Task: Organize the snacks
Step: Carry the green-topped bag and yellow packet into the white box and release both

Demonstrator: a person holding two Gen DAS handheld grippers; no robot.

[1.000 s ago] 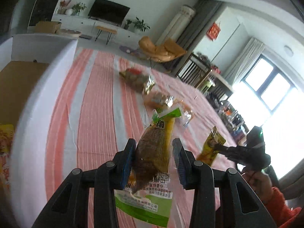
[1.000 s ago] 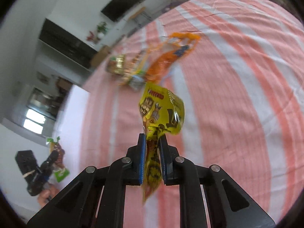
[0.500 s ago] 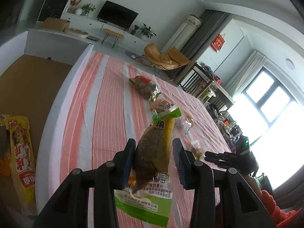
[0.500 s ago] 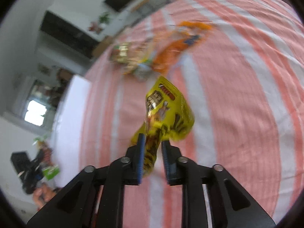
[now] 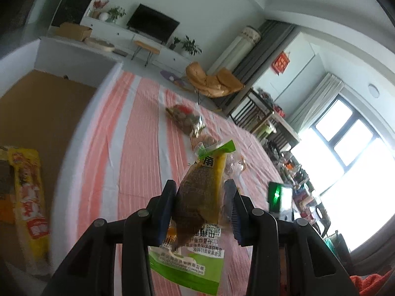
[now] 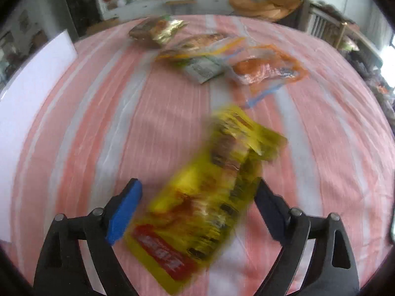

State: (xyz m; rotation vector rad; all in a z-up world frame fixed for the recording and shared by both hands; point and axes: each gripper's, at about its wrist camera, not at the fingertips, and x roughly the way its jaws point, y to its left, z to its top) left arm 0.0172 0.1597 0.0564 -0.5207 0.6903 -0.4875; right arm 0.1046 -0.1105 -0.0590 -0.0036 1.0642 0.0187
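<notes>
**Right wrist view: yellow packet loose between parting jaws; left keeps a green-labelled pack clamped**

Right wrist view, nearest first: the right hand-held gripper (image 6: 197, 204) points steeply down at the striped surface (image 6: 158, 123), its jaws opening. The blue pad (image 6: 124, 211) on one side and the dark pad on the other stand clear of the yellow snack packet (image 6: 209, 192), which lies blurred between them with no pad pressing on it; whether it already rests on the cloth cannot be told. Its red label end is closest to the camera and its crumpled top points away. Beyond it, toward the far edge of the surface, several snacks lie close together: an orange clear-wrapped packet (image 6: 266, 67), a flat pack with a grey printed label (image 6: 203, 67), a long brownish packet (image 6: 202, 40) just behind that, and a gold-foil bag (image 6: 158, 30) farthest off. A white box wall (image 6: 37, 79) borders the left edge of the surface.

Left wrist view: the left hand-held gripper (image 5: 201, 204) is clenched on a green-labelled snack pack (image 5: 200, 197), both blue pads pressing its brown and yellow middle, the green top upright above the jaws and the printed green bottom hanging below them, over the surface. At the left, inside a cardboard box (image 5: 44, 108) with white walls, a yellow packet (image 5: 28, 197) lies on the box floor. To the right a device with a green light (image 5: 277, 194) shows beside the gripper. Farther along the cloth lies the gold-foil bag (image 5: 186, 119), and past the far edge stand a tan chair (image 5: 212, 83) and a television (image 5: 153, 26).
</notes>
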